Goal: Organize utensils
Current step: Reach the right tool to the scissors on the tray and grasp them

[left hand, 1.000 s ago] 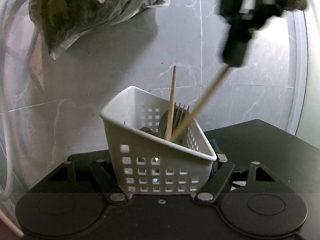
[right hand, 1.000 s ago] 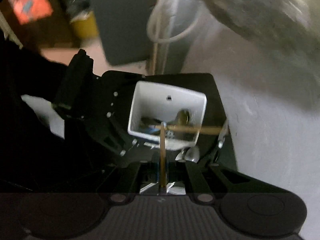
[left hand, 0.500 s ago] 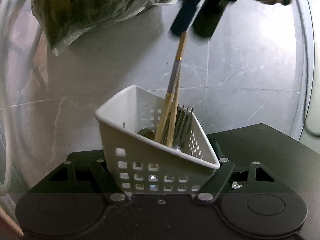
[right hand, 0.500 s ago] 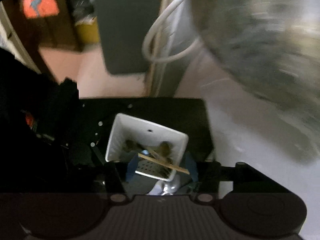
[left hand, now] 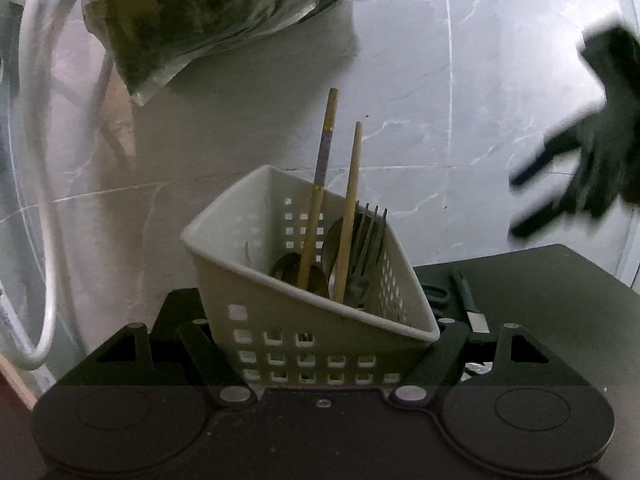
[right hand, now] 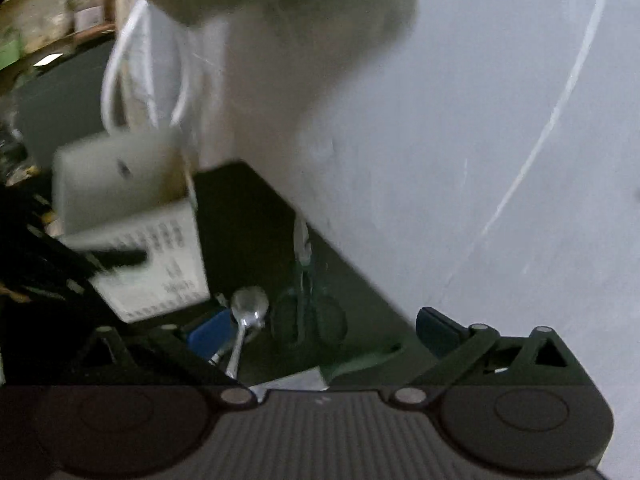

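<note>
Fingers (left hand: 208, 352) of the left gripper (left hand: 320, 356) press against both sides of the white perforated caddy (left hand: 312, 312), clamping it near its base; the caddy stands tilted on the dark bench (left hand: 560, 292) close to the bench's back edge, before the grey marble wall (left hand: 400, 100); inside it two wooden chopsticks (left hand: 352, 208) lean upright, one of them with a patterned band near its top, alongside forks (left hand: 370, 240) and spoon bowls (left hand: 296, 272). Beside the caddy's right corner lie green-handled scissors (right hand: 308, 312) and a dark-handled knife (left hand: 464, 292); a loose spoon (right hand: 248, 312) rests on the bench just beside a blue object (right hand: 212, 332), near the caddy's foot. Over the bench's right side the right gripper (left hand: 532, 204) hovers blurred, its two fingers spread apart with nothing between them. On the wall above hangs a clear bag of dried greens (left hand: 200, 12); a white hose (left hand: 44, 200) loops down at the left.
</note>
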A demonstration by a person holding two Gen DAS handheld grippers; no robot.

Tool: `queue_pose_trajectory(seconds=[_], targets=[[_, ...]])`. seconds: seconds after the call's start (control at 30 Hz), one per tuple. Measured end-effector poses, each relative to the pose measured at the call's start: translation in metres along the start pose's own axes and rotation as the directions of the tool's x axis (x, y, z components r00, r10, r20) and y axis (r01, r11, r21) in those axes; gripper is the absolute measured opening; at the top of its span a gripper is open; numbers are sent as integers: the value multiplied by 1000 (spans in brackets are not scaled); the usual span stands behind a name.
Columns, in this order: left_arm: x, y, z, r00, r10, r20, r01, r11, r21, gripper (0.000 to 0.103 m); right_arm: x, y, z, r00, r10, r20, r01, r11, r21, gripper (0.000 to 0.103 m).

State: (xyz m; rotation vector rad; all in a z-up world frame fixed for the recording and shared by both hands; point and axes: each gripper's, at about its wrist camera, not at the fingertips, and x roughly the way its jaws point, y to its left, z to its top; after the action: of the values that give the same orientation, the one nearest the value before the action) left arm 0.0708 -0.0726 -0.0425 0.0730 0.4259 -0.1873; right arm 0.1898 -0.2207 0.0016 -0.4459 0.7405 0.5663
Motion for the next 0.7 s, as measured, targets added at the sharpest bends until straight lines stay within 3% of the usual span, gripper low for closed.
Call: queue_pose_trajectory(seconds=[0.17, 0.43, 0.7], targets=[[-1, -7, 3, 999, 40, -11, -40, 999, -18, 78, 38, -3, -31, 998, 19, 54, -27, 989, 143, 100], [-1, -13, 2, 997, 82, -10, -83, 996, -34, 78, 82, -13, -24, 999, 23, 25, -25, 996, 88, 96], [-6, -22, 1, 994, 109, -11, -109, 993, -44, 78, 128, -13, 7, 991, 131, 27, -132, 988, 77, 92]])
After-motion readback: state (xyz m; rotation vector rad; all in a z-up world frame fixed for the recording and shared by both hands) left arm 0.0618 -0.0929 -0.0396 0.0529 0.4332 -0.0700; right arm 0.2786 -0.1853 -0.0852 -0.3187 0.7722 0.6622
